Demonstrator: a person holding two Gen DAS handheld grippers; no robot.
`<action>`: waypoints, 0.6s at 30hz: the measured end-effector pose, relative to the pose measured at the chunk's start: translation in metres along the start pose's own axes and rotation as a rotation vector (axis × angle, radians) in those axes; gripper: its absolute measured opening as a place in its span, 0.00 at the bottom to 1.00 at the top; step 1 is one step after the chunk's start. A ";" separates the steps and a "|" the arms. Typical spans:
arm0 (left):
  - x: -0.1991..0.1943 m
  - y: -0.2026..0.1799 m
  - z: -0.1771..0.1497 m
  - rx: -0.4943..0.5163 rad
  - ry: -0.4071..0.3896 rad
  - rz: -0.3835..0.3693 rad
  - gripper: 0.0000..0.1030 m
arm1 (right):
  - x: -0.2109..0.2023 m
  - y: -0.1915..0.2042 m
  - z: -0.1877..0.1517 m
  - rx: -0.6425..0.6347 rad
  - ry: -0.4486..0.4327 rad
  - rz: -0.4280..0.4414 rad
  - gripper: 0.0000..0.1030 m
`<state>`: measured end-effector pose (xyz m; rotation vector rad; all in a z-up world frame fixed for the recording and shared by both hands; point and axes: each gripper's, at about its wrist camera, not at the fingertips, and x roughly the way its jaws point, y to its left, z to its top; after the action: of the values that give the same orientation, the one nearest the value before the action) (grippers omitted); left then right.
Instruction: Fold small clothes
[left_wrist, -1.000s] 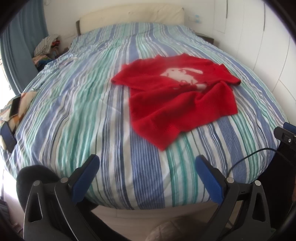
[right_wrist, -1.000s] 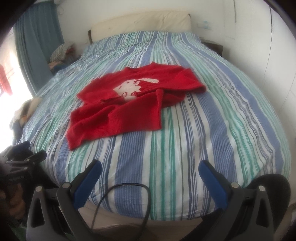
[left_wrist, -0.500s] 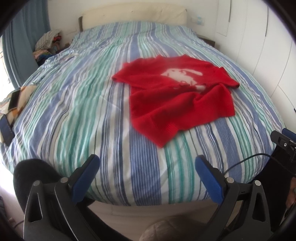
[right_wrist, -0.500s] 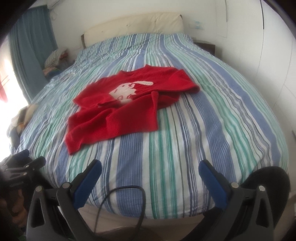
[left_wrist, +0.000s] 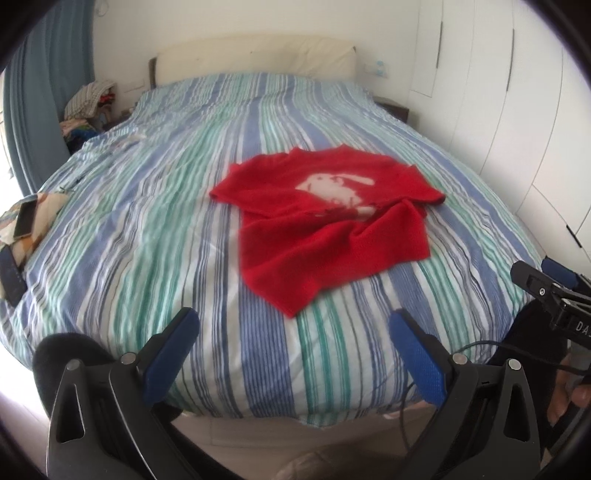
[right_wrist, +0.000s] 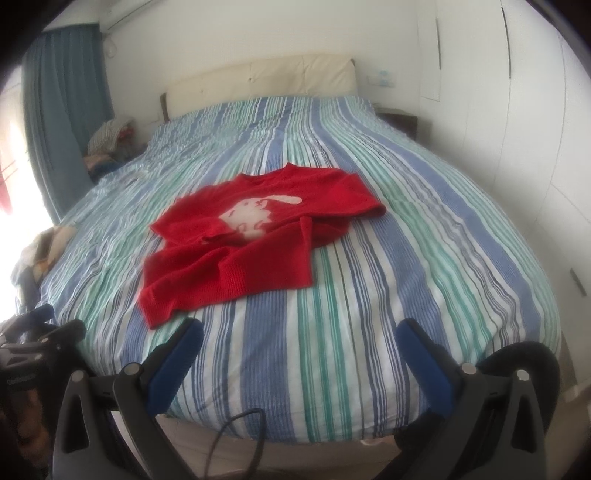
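Red knitted sweater (left_wrist: 325, 218) with a pale chest motif lies rumpled mid-bed on the blue-green striped cover (left_wrist: 147, 229); left gripper (left_wrist: 291, 328) and right gripper (right_wrist: 299, 336) hover at the foot edge, jaws spread, empty

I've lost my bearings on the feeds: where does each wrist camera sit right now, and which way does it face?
Left wrist: behind the open left gripper at the foot of the striped bed, facing the headboard; red sweater ahead-right; right gripper at right edge.
Right wrist: behind the open right gripper, same direction; sweater ahead-left; left gripper at left edge.
Shared: bed, sweater, headboard, blue curtain.
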<state>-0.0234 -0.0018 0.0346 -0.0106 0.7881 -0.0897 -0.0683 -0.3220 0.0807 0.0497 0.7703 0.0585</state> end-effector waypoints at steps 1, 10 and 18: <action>-0.003 -0.003 0.002 0.005 -0.012 -0.001 1.00 | -0.004 0.003 0.003 -0.002 -0.015 0.011 1.00; -0.011 -0.007 0.003 -0.016 0.005 0.016 1.00 | -0.011 0.013 0.022 -0.041 -0.127 0.080 1.00; -0.003 -0.001 0.011 -0.056 -0.019 -0.024 1.00 | 0.004 -0.002 0.022 0.015 -0.094 0.067 1.00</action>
<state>-0.0179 -0.0025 0.0442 -0.0737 0.7718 -0.0900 -0.0503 -0.3247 0.0938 0.0916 0.6750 0.1129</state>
